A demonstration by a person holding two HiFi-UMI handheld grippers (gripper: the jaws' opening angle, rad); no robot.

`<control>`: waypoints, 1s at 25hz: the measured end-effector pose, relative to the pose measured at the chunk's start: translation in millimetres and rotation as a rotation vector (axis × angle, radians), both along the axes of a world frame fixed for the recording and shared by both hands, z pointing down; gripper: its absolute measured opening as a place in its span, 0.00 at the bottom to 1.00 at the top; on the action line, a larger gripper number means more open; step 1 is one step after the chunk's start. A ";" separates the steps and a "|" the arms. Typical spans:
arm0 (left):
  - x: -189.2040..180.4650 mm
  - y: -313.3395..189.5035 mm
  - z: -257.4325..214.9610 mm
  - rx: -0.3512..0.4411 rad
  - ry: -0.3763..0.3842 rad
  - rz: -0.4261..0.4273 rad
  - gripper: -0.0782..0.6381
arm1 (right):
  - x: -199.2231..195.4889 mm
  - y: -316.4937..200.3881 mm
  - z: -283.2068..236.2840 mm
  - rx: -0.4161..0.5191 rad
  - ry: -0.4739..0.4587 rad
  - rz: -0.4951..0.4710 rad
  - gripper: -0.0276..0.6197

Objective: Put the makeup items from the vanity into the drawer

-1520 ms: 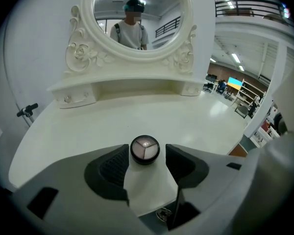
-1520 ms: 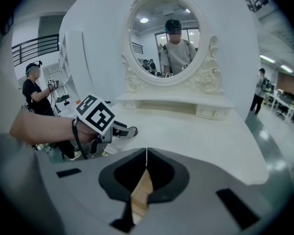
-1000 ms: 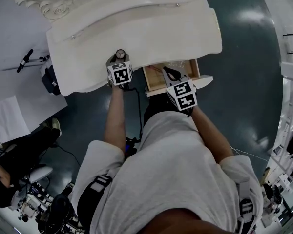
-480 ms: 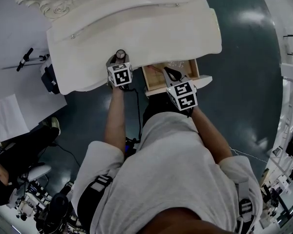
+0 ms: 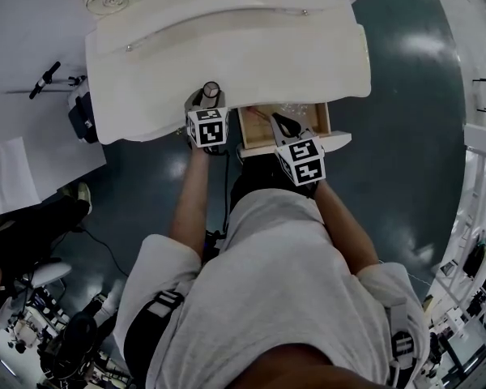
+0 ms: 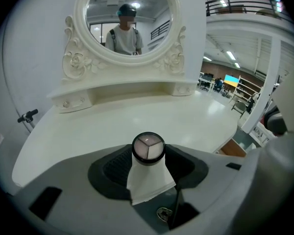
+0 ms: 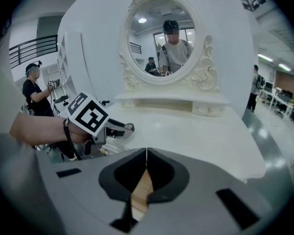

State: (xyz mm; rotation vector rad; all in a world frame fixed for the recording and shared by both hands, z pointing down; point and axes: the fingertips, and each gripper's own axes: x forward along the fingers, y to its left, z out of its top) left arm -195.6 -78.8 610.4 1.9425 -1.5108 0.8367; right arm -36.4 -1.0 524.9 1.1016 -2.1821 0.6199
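My left gripper is shut on a small white makeup tube with a round black-rimmed cap, held over the front edge of the white vanity top. In the right gripper view the tube shows at the tips of the left gripper. The drawer stands pulled out under the vanity's front right, its wooden inside showing. My right gripper hangs over the drawer, its jaws shut with nothing between them.
An oval mirror with a carved frame rises at the back of the vanity. A person in dark clothes sits at the left by white papers. A black object hangs at the vanity's left end.
My left gripper has risen slightly with the tube in it. The right gripper has kept still over the drawer. The head view has shifted a little.
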 end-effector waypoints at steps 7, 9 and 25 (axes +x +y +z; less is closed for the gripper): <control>32.6 18.2 -8.2 0.003 0.033 0.059 0.41 | 7.0 7.5 3.3 -0.005 -0.002 0.014 0.07; 42.1 23.5 -9.6 0.005 0.040 0.083 0.41 | 8.8 9.1 4.9 -0.006 -0.005 0.021 0.07; 125.9 58.7 -14.8 -0.003 0.076 0.260 0.41 | 57.6 21.1 15.7 -0.022 -0.002 0.125 0.07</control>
